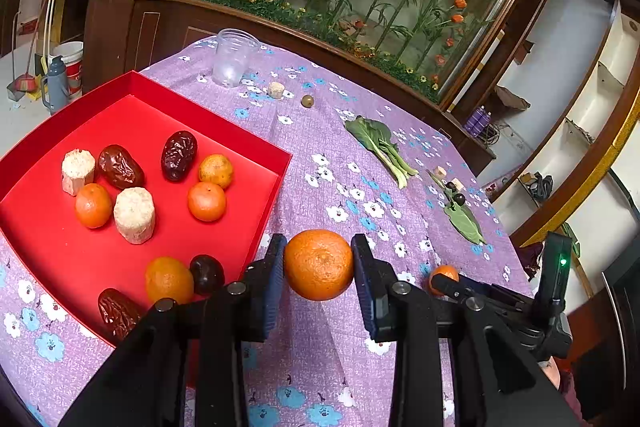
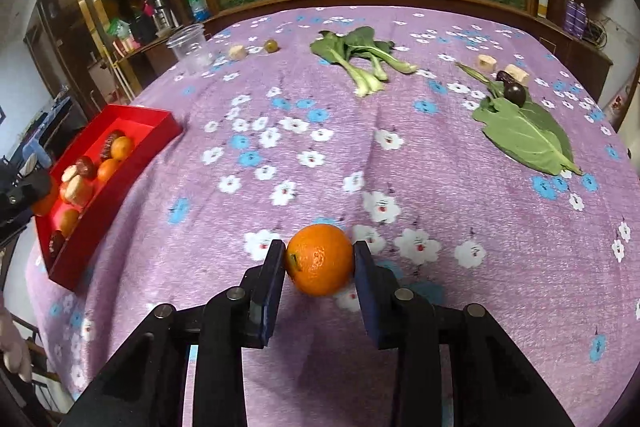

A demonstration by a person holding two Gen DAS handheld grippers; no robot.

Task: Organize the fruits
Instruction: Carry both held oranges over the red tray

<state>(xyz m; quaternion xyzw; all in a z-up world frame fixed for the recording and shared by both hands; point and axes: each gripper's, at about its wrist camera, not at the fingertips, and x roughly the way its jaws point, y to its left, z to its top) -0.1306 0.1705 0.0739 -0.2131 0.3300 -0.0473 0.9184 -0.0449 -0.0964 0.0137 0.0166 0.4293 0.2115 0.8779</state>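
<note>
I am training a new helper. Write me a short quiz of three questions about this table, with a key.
1. True or false: the cup stands outside the tray.
2. What does the left gripper hold? A. date B. orange C. cup
3. How many oranges lie in the tray?
Key: 1 true; 2 B; 3 four.

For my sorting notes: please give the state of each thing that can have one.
Left gripper: shut on a mandarin.
Right gripper: around an orange lying on the cloth.
Red box: open, partly filled.
Plastic cup: upright, looks empty.
</note>
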